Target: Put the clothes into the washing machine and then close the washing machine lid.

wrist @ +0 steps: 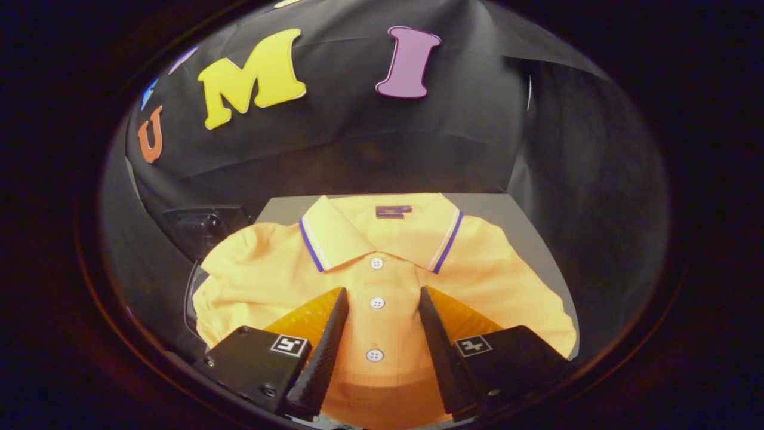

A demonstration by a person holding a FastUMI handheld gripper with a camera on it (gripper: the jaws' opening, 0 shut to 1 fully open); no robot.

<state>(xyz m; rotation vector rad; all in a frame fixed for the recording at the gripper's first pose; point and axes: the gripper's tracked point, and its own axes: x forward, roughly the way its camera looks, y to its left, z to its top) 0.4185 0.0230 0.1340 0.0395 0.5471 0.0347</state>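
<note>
A folded yellow polo shirt (382,280) with a blue-and-white striped collar and white buttons lies on a grey surface (525,233). My gripper (382,295) hangs open just over the shirt's front. The button placket runs up between the two fingers, and the collar sits just beyond their tips. Nothing is held. I cannot tell whether the fingers touch the cloth.
A dark object with a curved rim (203,230) sits beside the shirt's left sleeve, partly hidden. Black cloth walls close in behind and to the right of the grey surface.
</note>
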